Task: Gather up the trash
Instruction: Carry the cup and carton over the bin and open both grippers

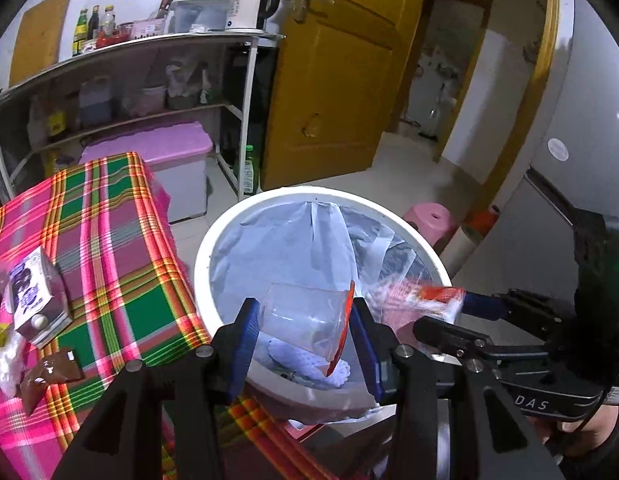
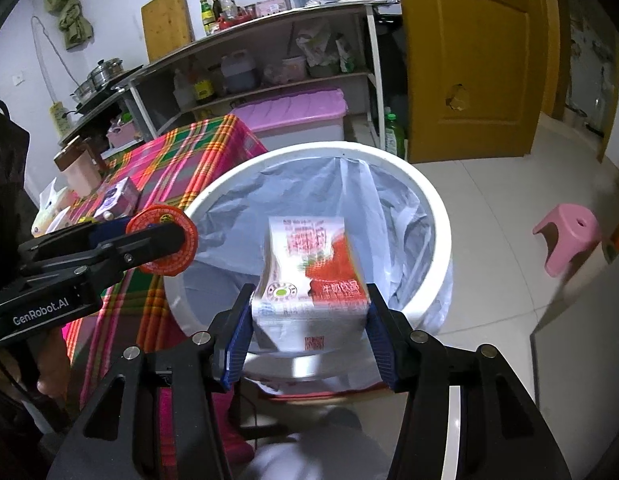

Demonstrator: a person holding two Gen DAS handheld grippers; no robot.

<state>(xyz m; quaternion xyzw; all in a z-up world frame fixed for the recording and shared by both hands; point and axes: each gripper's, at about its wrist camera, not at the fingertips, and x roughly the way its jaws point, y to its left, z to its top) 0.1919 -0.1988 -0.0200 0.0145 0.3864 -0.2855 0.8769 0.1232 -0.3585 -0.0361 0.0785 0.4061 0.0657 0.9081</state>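
A white trash bin [image 1: 213,240] [image 2: 437,208] with a pale plastic liner stands beside the plaid-covered table [image 1: 109,216] [image 2: 181,160]. My left gripper [image 1: 305,320] is shut on a clear plastic cup with a red lid [image 1: 309,320], held over the bin's opening; the lid shows in the right wrist view [image 2: 165,240]. My right gripper [image 2: 309,316] is shut on a red and white strawberry milk carton [image 2: 309,268], also over the bin; it shows in the left wrist view [image 1: 421,300]. On the table lie a purple and white carton [image 1: 33,292] and a brown wrapper [image 1: 49,376].
A shelf unit [image 1: 149,80] with bottles and a kettle stands behind the table. A pink-lidded storage box [image 1: 165,152] sits on the floor. A yellow door [image 1: 341,80] is open. A pink stool [image 2: 565,232] stands on the tiled floor right of the bin.
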